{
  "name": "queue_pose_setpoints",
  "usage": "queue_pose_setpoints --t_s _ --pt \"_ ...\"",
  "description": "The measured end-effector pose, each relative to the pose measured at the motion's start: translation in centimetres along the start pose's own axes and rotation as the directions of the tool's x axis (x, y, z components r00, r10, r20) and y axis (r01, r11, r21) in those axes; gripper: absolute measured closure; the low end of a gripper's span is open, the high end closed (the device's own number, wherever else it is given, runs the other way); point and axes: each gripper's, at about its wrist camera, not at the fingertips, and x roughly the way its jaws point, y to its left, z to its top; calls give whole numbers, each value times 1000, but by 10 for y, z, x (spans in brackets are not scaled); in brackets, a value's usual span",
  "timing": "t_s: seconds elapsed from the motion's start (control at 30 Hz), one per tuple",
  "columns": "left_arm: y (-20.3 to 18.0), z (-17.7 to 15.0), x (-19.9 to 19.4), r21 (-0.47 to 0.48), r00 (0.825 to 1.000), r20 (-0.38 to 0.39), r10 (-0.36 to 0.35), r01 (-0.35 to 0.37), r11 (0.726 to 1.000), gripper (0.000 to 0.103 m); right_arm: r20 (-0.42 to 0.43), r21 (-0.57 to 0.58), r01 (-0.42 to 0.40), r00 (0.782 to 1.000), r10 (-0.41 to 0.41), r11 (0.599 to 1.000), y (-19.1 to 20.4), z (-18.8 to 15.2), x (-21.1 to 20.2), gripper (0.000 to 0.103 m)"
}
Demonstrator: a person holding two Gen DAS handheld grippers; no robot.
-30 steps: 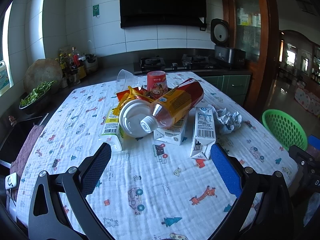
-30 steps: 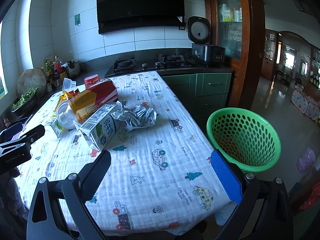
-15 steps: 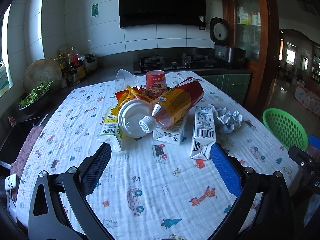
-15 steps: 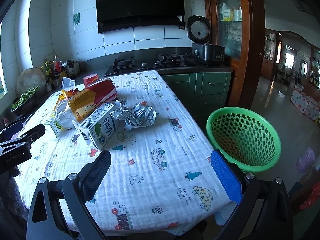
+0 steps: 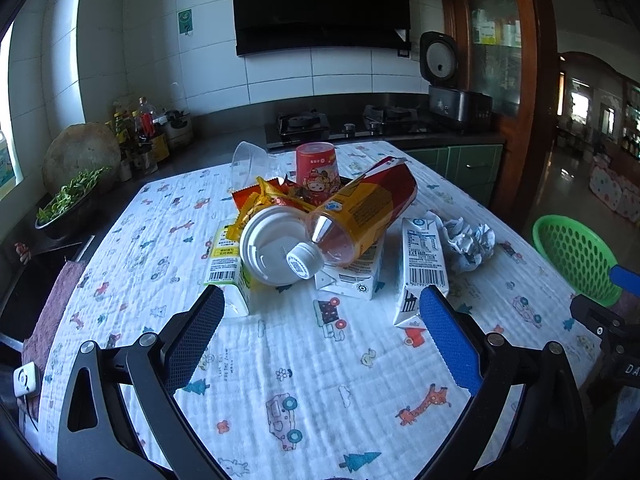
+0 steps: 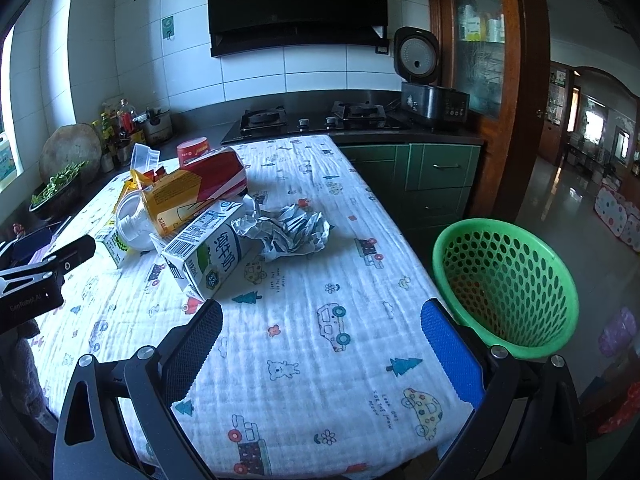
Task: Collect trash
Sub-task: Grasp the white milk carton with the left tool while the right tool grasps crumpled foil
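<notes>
Your left gripper [image 5: 320, 320] hangs over the near part of the table [image 5: 304, 392] with its jaws spread wide and nothing between them. Its view looks straight onto the trash pile: a white lidded cup [image 5: 268, 250] lying on its side, a plastic bottle [image 5: 352, 216] with a yellow and red label tilted across a flat carton [image 5: 352, 276], a yellow-green carton [image 5: 226, 258] at the left, snack wrappers [image 5: 272, 196], a red cup [image 5: 316, 168] and a clear cup [image 5: 248, 158] at the far side. A white milk carton [image 5: 420, 268] lies just right of the pile, and crumpled paper [image 5: 470, 242] sits beside it.

Your right gripper [image 6: 320, 336] is also open and empty, above the near right part of the table. Only this view shows the green basket [image 6: 508, 280] whole, standing off the table's right edge with its mouth tilted toward you; the left view catches just part of its rim. From here the milk carton and crumpled paper stand nearest, touching each other, and they hide much of the pile behind. The stove [image 6: 312, 118] and rice cooker [image 6: 428, 80] sit on the far counter.
</notes>
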Motion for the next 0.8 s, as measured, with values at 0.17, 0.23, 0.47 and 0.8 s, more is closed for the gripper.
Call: queue_pose_setpoints --t_s 0.17,0.23,0.47,0.8 --pt "16 7 6 -7 1000 0 22 -22 1000 9 -45 -9 -74 996 73 997 13 10 18 7" --pt "23 10 8 -15 999 -1 33 -33 999 9 -55 -22 -97 994 96 995 20 15 25 14" --pt "41 12 19 -33 999 -14 45 -45 998 12 -111 1 -156 982 155 988 34 35 50 26" --pt "53 12 35 -43 999 -32 15 -16 999 12 -176 -100 -122 979 103 987 33 57 100 42"
